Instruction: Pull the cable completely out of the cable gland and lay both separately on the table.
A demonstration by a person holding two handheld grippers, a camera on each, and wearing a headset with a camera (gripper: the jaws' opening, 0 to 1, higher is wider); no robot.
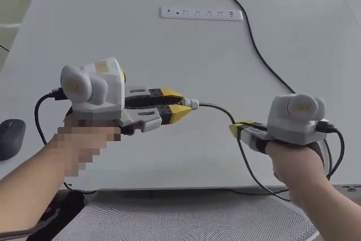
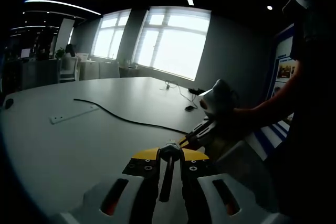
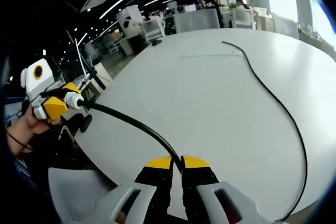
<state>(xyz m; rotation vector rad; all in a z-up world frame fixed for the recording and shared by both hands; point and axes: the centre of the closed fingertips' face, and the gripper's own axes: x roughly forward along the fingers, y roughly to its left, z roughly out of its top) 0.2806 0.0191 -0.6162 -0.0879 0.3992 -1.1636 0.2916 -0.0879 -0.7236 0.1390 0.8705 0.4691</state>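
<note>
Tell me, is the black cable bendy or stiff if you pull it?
Probably bendy: the black cable curves between the left gripper and the right gripper, and snakes over the table. It likely feels light. Pulled free of the cable gland, it'd probably flop, not stay straight.

The cable gland (image 1: 192,104) is held in the left tool (image 1: 183,105), the cable (image 1: 217,107) in the right tool (image 1: 233,130) — a power strip (image 1: 201,13) is laid behind on the table (image 1: 124,49).

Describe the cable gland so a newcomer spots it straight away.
Start at the white table, then find the left gripper held above its near edge. The cable gland is the small pale collar pinched between its yellow jaw tips. Unlike the long black cable running from it, it is short and whitish.
</note>
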